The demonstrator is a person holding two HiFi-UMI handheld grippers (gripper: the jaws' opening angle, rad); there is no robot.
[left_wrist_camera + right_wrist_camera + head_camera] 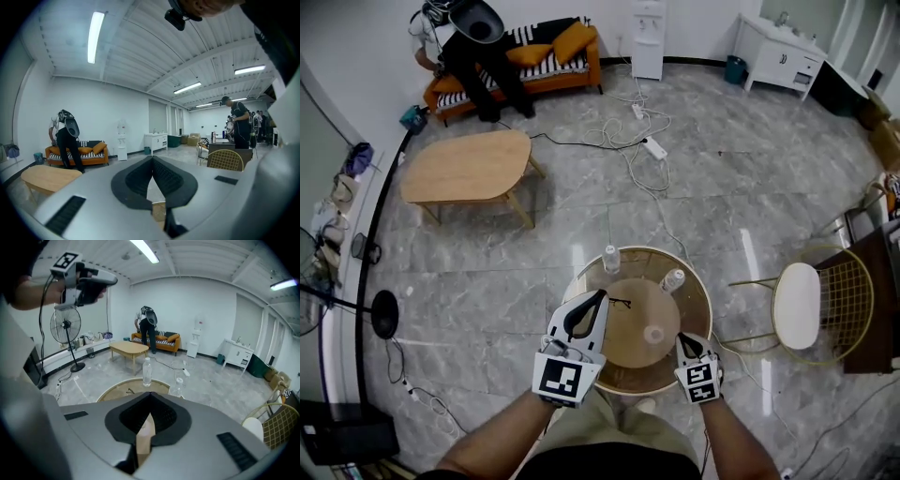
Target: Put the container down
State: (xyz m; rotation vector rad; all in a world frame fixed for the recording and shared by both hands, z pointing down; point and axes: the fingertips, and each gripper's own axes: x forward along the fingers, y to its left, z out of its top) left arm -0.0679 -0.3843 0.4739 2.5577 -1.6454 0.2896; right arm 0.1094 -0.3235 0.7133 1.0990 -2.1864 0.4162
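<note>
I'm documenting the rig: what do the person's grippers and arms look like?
The left gripper and right gripper: grey shells, black ribbed pads tapering to a point, each with a cube of black-and-white square markers. A dark cable hangs from the left one. No sleeves on the forearms.

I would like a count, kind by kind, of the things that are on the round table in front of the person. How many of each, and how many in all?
bottles: 2
pair of glasses: 1
container: 1
Total: 4
</note>
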